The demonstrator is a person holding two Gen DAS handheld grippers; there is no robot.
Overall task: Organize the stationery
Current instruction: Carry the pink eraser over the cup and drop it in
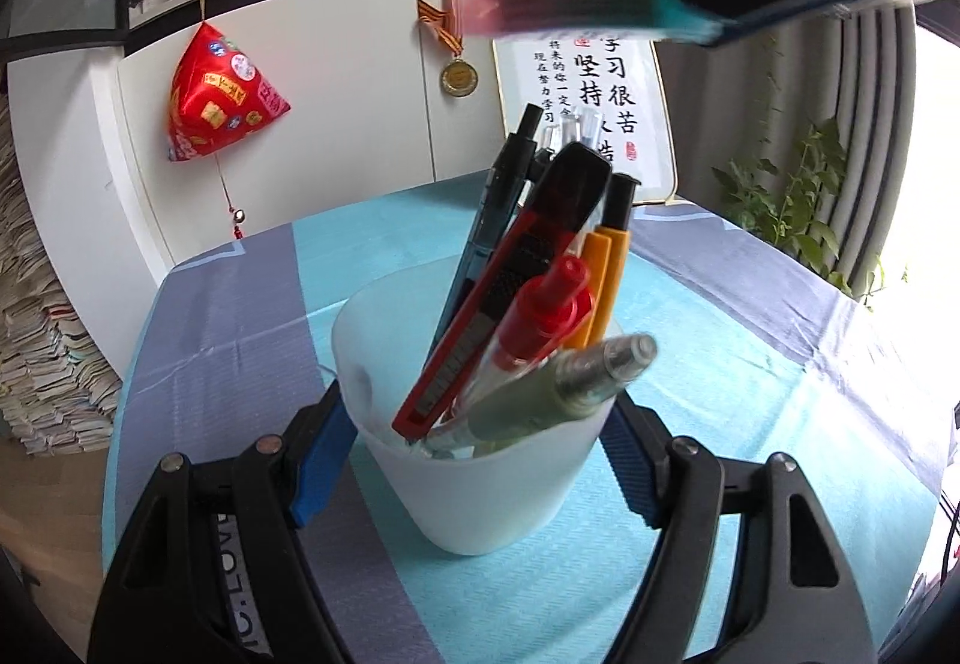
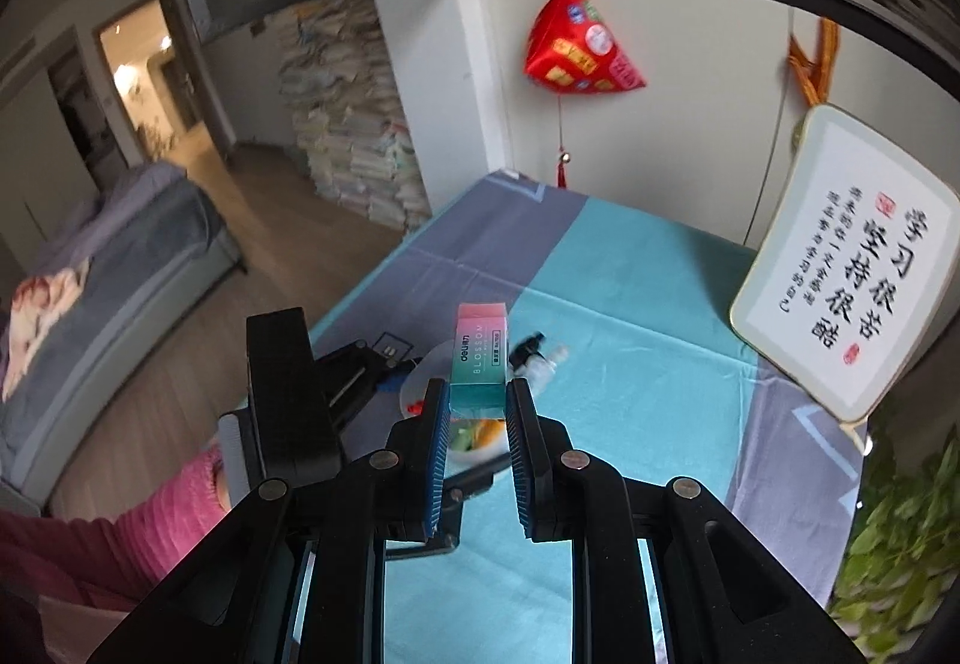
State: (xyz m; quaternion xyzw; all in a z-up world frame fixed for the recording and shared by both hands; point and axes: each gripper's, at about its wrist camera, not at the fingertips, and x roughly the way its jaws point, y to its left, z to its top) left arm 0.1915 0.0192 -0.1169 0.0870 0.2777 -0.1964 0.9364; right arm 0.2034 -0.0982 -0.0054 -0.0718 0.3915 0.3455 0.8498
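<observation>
A left gripper (image 1: 480, 475) is clamping a frosted white cup (image 1: 480, 472) from both sides, its blue pads (image 1: 321, 460) pressing the cup's walls as it is standing on a table covered in a teal-and-grey cloth (image 1: 720, 364). The cup is holding a crowd of stationery: a red utility knife (image 1: 480, 328) leaning across the middle, a red-capped pen (image 1: 540, 316) in front of it, a pale green pen (image 1: 570, 382) tilting to the right, an orange pen (image 1: 606, 280) and a dark blue pen (image 1: 498, 208) standing behind.

Above the table, the right gripper (image 2: 478, 406) is pinching the teal end of a pink-and-teal eraser (image 2: 480, 358) between narrowly set jaws, the eraser sticking out forward beyond the fingertips, its sleeve reading "BLOSSOM". Seen from the left wrist, that eraser is showing as a blur high over the cup; seen from the right wrist, the cup lies below and behind the eraser.

A pink sleeve (image 2: 174, 514) is showing at the lower left of the right wrist view.

Further back, a framed calligraphy sign (image 2: 852, 274) is leaning at the table's far edge, a red pyramid-shaped ornament (image 1: 222, 94) is hanging on white cabinet doors (image 1: 336, 112), and a medal (image 1: 459, 77) is dangling from a striped ribbon. Green leaves (image 1: 798, 190) are growing at the right beside a curtain.
</observation>
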